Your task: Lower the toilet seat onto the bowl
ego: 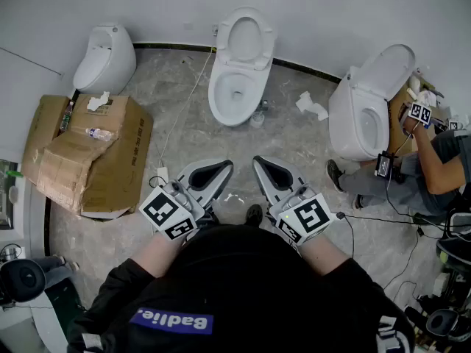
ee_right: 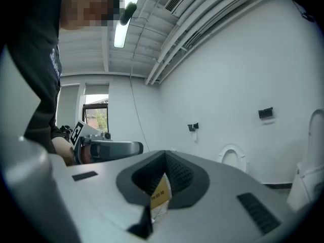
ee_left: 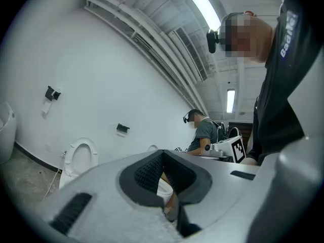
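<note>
Slamming threatens: left gripper (ego: 222,169) and right gripper (ego: 263,166), both closed and empty, could only nudge the raised toilet seat (ego: 227,41), letting it drop hard onto the bowl (ego: 235,118).

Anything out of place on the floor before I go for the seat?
Yes: crushed cardboard sprawls at the left, crumpled paper lies beside the right toilet, and a loose cable trails toward the middle toilet.

The white oval toilet seat (ego: 246,37) stands raised, tipped back against the wall, well clear of its open white bowl (ego: 232,95), which sits on the grey floor straight ahead.
</note>
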A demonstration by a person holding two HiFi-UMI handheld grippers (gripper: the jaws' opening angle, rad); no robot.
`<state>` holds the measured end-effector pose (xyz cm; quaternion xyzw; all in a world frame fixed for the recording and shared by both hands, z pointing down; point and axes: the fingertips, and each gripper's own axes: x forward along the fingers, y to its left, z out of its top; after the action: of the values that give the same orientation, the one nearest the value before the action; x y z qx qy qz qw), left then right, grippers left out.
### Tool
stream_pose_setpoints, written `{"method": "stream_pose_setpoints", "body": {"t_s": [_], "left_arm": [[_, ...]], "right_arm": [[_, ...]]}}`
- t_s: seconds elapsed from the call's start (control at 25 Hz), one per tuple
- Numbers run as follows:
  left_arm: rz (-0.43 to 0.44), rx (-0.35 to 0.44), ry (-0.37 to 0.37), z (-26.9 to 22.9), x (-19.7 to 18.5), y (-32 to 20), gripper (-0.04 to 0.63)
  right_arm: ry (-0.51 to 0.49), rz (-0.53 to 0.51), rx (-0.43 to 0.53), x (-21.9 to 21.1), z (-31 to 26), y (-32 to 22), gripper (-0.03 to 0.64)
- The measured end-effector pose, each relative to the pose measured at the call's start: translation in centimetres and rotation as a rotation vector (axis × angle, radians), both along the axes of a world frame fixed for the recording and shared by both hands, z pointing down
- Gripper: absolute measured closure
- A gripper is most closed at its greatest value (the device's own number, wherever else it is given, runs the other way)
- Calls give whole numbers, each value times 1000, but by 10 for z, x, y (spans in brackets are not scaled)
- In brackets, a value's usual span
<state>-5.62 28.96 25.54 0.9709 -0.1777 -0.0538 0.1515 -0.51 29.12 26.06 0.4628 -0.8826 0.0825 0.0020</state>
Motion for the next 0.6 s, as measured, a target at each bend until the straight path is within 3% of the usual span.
{"method": "stream_pose_setpoints", "body": {"t_s": [0.6], "left_arm": [[-22, -6, -23, 5, 24, -14, 580]], "right_arm": [[11, -45, 0, 19, 8, -14, 591]]}}
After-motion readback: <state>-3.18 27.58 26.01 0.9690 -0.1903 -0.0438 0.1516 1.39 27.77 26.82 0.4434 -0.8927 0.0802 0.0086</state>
